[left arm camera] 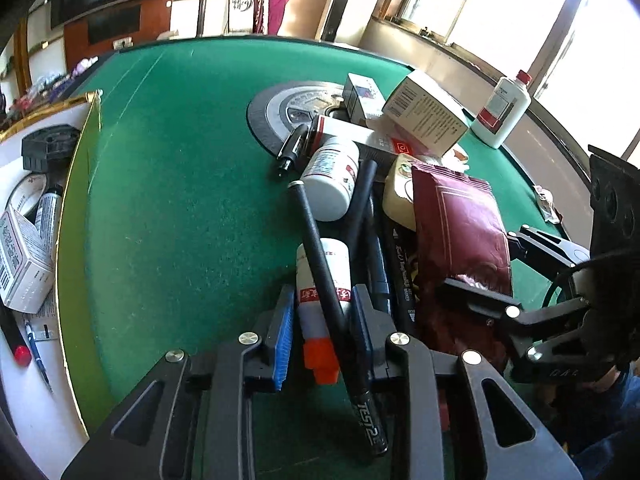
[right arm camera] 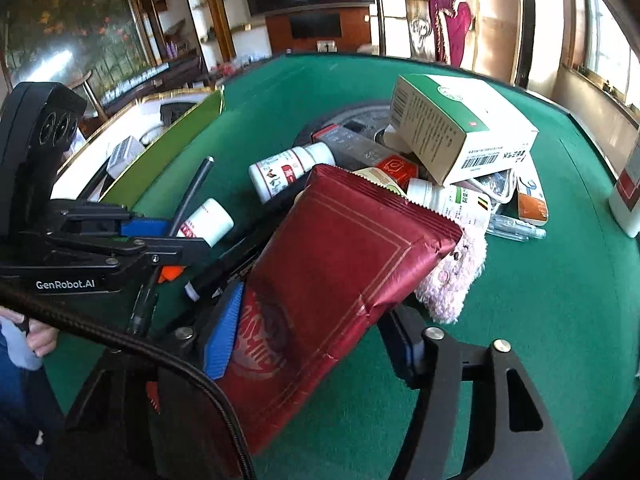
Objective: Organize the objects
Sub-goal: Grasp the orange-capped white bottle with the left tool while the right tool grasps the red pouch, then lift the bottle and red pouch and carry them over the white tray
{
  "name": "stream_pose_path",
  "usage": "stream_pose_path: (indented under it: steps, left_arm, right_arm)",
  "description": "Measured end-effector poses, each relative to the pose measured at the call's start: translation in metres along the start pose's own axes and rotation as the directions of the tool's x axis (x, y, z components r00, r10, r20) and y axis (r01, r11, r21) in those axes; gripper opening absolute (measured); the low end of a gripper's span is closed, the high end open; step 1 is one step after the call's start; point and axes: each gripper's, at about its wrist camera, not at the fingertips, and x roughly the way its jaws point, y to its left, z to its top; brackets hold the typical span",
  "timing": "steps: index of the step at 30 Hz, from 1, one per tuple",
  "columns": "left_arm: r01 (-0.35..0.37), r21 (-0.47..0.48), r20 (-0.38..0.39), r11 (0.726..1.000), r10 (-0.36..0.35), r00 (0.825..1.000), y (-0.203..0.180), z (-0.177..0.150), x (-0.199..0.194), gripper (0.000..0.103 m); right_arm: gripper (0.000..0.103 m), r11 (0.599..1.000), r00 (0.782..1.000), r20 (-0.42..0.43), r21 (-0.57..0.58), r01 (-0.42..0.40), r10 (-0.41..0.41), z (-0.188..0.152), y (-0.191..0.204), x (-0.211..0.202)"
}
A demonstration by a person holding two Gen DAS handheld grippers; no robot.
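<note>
- Gripping both a small white bottle with an orange cap and a black pen lying across it, the left tool has its blue pads drawn in against them; the narrow gap is filled by these two things, so I judge it clamped on them.
- The bottle's long axis runs straight out along the tool's fingers, orange cap toward the camera, while the pen crosses it at a slant, its printed end nearest the lens.
- Bracketing the dark red foil pouch, the right tool stands with its jaws wide apart; the left blue pad touches the pouch's edge, but the far pad looks clear of it, so I cannot call it a firm grip.
- The pouch leans up and away from that tool, resting on the pile just beside the bottle, with its long axis pointing toward the green-and-white carton.
- Relative to the bottle, the white storage tray with its green wall lies well apart to the left across the green surface, on the left hand's side.
- Judging from this, the coming move turns on carrying the bottle sideways toward that tray; the loose pen may slip out on the way.
</note>
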Motion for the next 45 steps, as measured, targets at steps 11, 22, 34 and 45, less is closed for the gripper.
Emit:
stream_pose_path:
  steps: [11,22,34,45]
  left_arm:
    - [-0.086,0.091,0.046,0.992,0.082,0.996,-0.015,0.001,0.007,0.024]
    - [-0.032,-0.037,-0.090,0.999,0.029,0.995,0.006,-0.002,-0.018,0.023]
    - [-0.023,0.065,0.026,0.998,0.022,0.999,-0.003,0.007,-0.098,0.023]
    - [-0.045,0.169,0.143,0.985,0.021,0.989,-0.035,0.046,-0.133,0.023]
  right_arm:
    - [0.063,0.978,0.993,0.016,0.176,-0.115,0.114,0.003,-0.031,-0.001]
    - [0.081,0.989,0.998,-0.024,0.134,-0.058,0.062,0.001,-0.013,-0.003]
    - [0.040,0.934,0.958,-0.210,0.258,0.248,-0.197,0.008,0.002,-0.047]
    - [0.040,0.879,0.952,-0.099,0.367,0.304,-0.288,-0.011,-0.008,-0.130]
